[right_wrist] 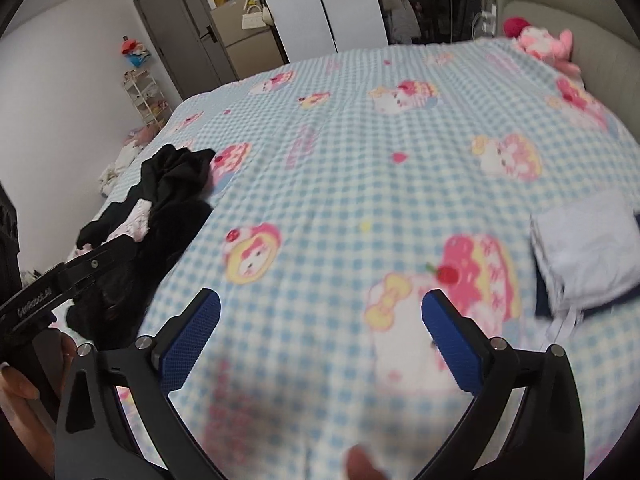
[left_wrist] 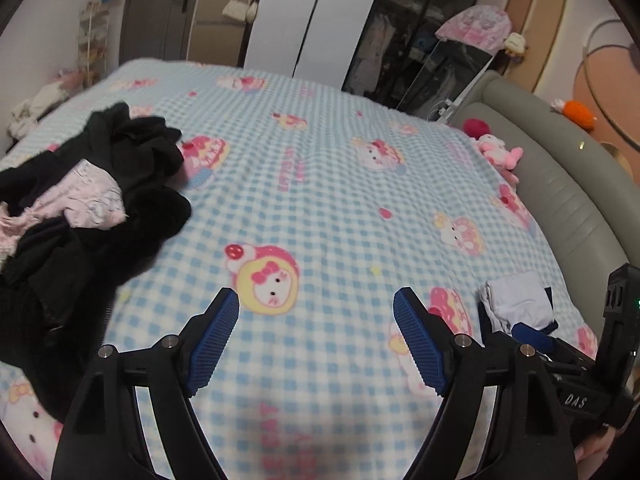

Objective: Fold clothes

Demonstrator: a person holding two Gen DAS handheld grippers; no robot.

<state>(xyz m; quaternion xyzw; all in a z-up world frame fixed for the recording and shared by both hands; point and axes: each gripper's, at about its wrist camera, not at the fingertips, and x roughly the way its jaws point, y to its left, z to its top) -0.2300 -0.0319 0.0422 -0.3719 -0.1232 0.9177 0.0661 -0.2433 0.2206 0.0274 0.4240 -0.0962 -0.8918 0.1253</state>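
Two tongs hover over the checked bedspread (left_wrist: 320,168), both spread wide and empty. Left of the left tongs (left_wrist: 316,320) lies a heap of black and pink clothes (left_wrist: 92,200); right of the right tongs (right_wrist: 320,324) rests a folded pale garment (right_wrist: 588,252).

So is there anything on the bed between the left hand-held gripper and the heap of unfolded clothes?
Nothing visible. The left hand-held gripper is open and empty over bare checked blanket, and the dark clothes heap lies to its left with only blanket between. The folded pale garment sits on the opposite side, out of the path.
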